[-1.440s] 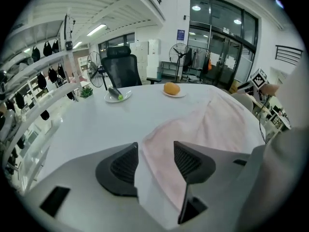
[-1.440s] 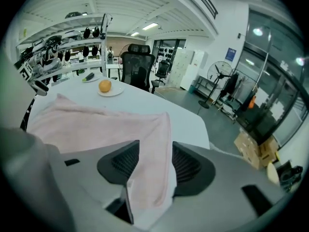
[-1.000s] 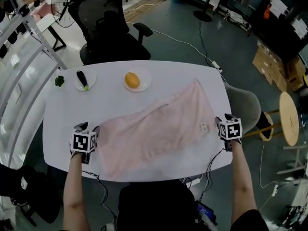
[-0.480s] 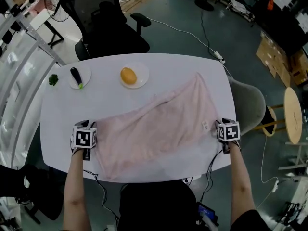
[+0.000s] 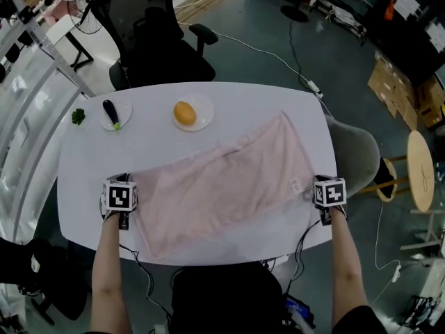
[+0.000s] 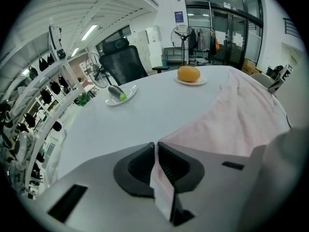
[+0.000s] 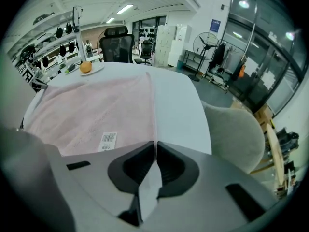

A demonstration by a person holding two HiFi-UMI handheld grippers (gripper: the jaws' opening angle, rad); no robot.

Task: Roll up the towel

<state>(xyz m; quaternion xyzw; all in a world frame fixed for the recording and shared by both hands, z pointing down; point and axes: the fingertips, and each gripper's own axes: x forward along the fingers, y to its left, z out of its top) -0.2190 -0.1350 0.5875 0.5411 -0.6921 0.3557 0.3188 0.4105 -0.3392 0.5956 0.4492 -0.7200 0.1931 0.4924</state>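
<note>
A pale pink towel [image 5: 229, 179] lies spread flat and slantwise on the white oval table [image 5: 90, 165]. My left gripper [image 5: 124, 199] is at the towel's near left corner. Its jaws have just been closing and now pinch the towel's edge [image 6: 166, 197], seen in the left gripper view [image 6: 155, 145]. My right gripper [image 5: 320, 190] is at the near right corner, by the towel's white label [image 7: 108, 140]. Its jaws have also just been closing, and in the right gripper view [image 7: 155, 143] they are shut on the fabric edge [image 7: 149, 187].
At the table's far side stand a plate with an orange fruit [image 5: 185, 113], a small plate with a dark vegetable [image 5: 111, 112] and a green sprig [image 5: 78, 115]. A black office chair [image 5: 160, 40] is behind the table, a grey chair [image 5: 358, 152] to its right.
Both grippers have come down a little onto the towel's near corners. The towel's near left edge has shifted slightly.
</note>
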